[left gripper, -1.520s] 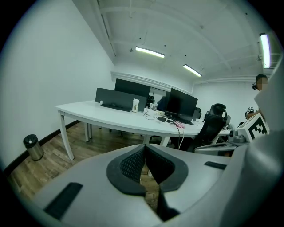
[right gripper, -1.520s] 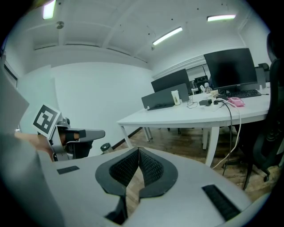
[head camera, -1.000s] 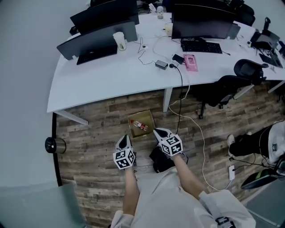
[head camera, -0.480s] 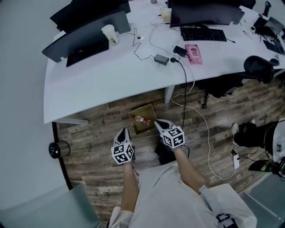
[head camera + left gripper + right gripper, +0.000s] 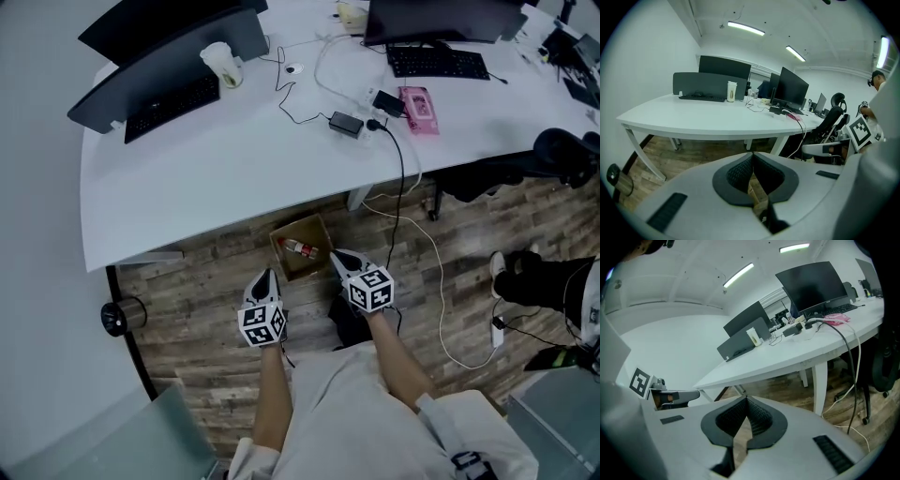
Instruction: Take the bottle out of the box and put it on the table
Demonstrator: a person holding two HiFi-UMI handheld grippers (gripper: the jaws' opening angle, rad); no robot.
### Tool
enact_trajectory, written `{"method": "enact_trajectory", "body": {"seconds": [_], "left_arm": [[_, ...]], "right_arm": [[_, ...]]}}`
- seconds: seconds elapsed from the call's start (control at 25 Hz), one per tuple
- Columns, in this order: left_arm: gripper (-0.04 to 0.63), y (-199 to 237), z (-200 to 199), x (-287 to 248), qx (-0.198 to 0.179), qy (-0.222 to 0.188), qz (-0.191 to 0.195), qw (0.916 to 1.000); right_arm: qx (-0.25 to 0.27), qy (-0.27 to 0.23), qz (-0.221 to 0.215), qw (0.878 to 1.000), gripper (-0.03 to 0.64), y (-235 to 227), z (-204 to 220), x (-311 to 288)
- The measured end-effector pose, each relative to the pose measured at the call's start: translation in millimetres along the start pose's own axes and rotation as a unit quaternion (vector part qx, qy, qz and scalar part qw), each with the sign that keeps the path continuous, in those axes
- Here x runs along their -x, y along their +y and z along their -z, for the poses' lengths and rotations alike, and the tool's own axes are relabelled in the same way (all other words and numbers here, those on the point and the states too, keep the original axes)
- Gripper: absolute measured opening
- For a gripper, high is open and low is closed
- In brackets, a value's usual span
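Both grippers have drawn nearer the box since a second ago. The left gripper and right gripper are each closed tip to tip, with nothing between the jaws. Just ahead, between the two, the open cardboard box sits on the floor. It holds what looks like a small bottle lying on its side. Beyond it stands the white table.

My left claw and right claw both look like matt pale-grey plastic, with black pads that have a fine knobbly grip texture. Just ahead of them the box is plain brown matt cardboard, sitting on a floor of rough-grained, weathered-looking wood planks. Beyond that, the table has a smooth white top.
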State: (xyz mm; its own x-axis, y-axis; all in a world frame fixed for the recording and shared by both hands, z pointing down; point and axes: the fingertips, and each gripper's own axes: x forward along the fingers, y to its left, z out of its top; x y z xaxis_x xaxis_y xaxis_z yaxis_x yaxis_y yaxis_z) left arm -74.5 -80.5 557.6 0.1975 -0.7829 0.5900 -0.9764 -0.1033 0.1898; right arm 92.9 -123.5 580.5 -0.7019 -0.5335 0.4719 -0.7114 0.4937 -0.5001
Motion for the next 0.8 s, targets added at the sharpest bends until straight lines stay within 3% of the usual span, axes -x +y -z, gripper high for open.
{"method": "enact_trajectory", "body": {"seconds": [0.16, 0.32, 0.52, 0.8], "left_arm": [[0.015, 16, 11, -9, 0.009, 0.007, -0.006, 0.9999], [0.015, 48, 26, -10, 0.015, 0.002, -0.022, 0.9996], [0.015, 86, 60, -9, 0.026, -0.005, -0.039, 0.9989], [0.015, 162, 118, -8, 0.054, -0.023, -0.066, 0.9961]], "right_arm": [[0.011, 0.045, -0.018, 0.999, 0.038, 1, 17, -27], [0.060, 0.110, -0.039, 0.991, 0.040, 24, 45, -55], [0.117, 0.176, -0.061, 0.976, 0.040, 42, 81, -89], [0.165, 0.254, -0.091, 0.949, 0.040, 79, 164, -146]]}}
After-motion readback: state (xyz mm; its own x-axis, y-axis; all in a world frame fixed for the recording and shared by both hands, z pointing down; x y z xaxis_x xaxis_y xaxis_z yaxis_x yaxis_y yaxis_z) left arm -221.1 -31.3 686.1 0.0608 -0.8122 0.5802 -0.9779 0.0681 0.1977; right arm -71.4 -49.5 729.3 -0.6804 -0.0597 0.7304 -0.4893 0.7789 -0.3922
